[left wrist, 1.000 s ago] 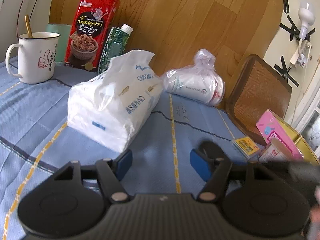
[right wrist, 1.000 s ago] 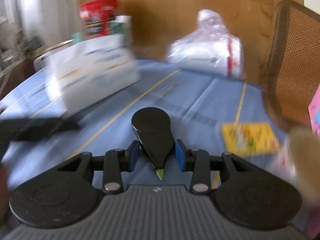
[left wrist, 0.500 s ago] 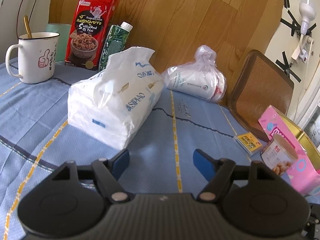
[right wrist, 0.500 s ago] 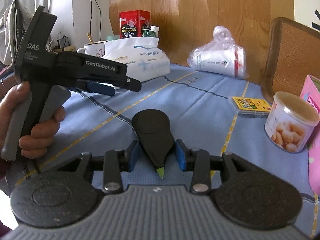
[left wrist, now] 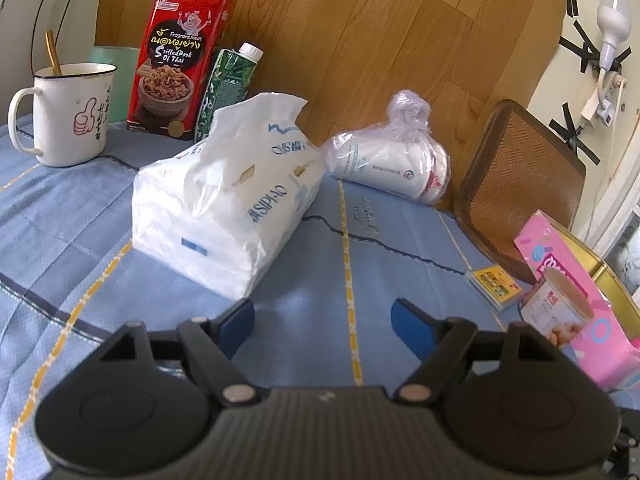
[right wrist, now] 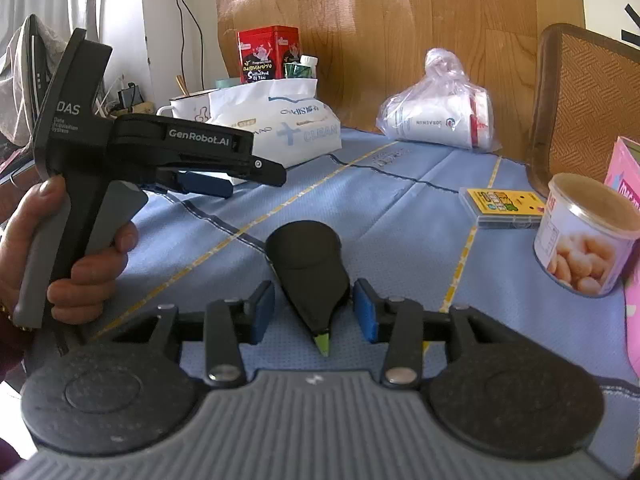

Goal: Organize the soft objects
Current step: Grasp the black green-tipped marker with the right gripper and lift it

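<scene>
White tissue pack (left wrist: 228, 208) and knotted bagged roll (left wrist: 394, 160), near, apart, on blue cloth.

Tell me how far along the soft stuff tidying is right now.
Nothing looks sorted yet. The tissue pack and the bagged roll lie apart on the blue cloth. The right tongs flank a black pointed object, contact unclear; the left tongs are open and empty, short of the tissue pack. Both soft items remain to be moved.
</scene>
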Motion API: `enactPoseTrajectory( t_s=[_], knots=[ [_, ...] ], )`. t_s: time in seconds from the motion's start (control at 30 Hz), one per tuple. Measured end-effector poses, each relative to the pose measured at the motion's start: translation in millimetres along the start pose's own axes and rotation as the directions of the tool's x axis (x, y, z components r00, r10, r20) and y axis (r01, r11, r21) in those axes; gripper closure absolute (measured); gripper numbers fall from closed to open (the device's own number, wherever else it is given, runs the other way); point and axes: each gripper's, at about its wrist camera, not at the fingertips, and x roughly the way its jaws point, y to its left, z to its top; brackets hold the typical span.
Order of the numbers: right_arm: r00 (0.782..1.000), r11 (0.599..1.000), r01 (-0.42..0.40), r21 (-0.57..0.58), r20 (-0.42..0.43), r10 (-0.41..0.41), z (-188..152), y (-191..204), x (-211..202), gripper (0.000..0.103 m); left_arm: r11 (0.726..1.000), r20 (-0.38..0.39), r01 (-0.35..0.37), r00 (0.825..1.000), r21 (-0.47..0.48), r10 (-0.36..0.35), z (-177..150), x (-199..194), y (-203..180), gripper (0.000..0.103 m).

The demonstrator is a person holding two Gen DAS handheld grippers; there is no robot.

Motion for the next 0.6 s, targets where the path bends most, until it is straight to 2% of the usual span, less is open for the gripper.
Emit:
enactPoseTrajectory(
  t_s=[0.13,0.3,0.6],
  knots=[
    [1.0,1.0,0.0,-0.001,0.0,0.0,0.0,0.7,0.0,0.054,1.0,0.0,-0.001,1.0,0.001,0.001,-0.2,-0.1,0.2,0.025],
    [1.0,1.0,0.008,0.006,0.001,-0.008,0.1,0.3,0.0,0.046,1.0,0.0,0.0,1.0,0.0,0.0,-0.4,0.0,-0.2,0.025],
    [1.0,1.0,0.02,0.006,0.002,-0.02,-0.3,0.6,-0.1,0.046,1.0,0.0,-0.001,1.0,0.0,0.001,-0.8,0.1,-0.8,0.025]
  ],
)
